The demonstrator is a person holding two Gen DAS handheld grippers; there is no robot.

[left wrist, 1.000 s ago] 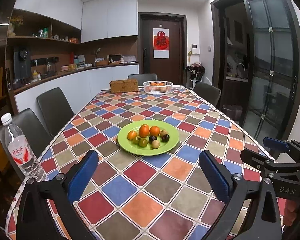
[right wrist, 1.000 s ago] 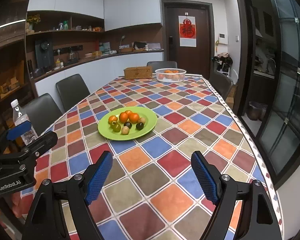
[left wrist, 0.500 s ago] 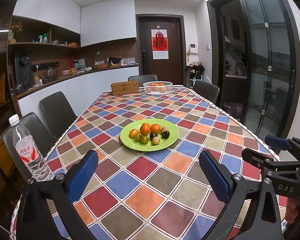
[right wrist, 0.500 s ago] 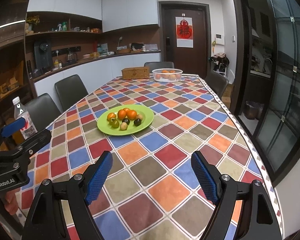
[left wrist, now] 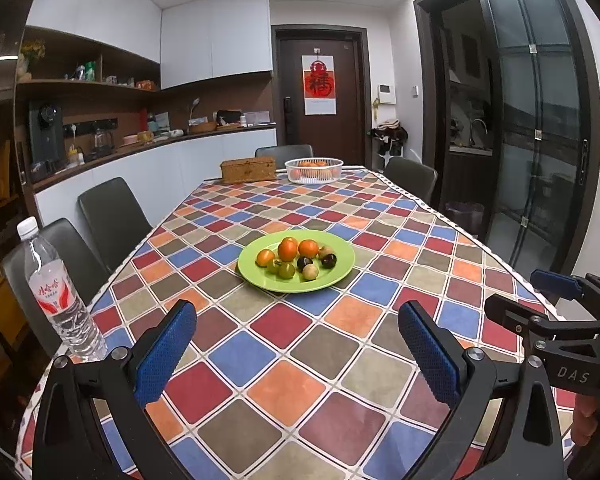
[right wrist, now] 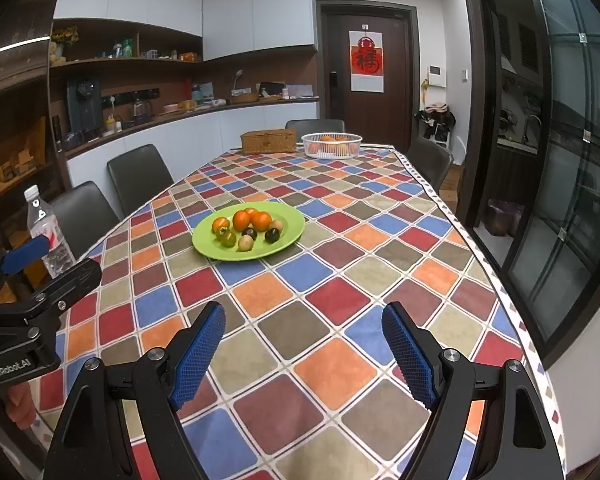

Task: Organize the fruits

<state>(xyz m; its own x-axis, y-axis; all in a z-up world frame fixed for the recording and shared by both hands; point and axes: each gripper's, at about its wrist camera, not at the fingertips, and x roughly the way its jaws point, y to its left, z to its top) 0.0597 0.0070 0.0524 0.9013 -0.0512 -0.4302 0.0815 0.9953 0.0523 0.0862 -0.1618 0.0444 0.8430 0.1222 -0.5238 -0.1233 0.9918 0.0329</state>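
Note:
A green plate [left wrist: 260, 276] [right wrist: 288, 232] sits mid-table and holds several small fruits: orange ones [left wrist: 287, 249] [right wrist: 241, 220], green ones, dark ones and pale ones. A white basket [left wrist: 314, 171] [right wrist: 331, 145] with orange fruit stands at the table's far end. My left gripper [left wrist: 296, 350] is open and empty above the near table edge, well short of the plate. My right gripper [right wrist: 303, 354] is open and empty, also short of the plate. Each gripper shows at the side of the other's view.
A water bottle [left wrist: 58, 296] [right wrist: 50, 232] stands at the table's near left corner. A wicker box [left wrist: 248, 171] [right wrist: 268, 141] sits beside the basket. Dark chairs [left wrist: 112, 216] line the left side and far end. The table [left wrist: 340, 360] carries a checkered cloth.
Both grippers have drawn back and lifted, so the plate looks farther away and more of the near table shows. Both stay open. Nothing on the table has moved.

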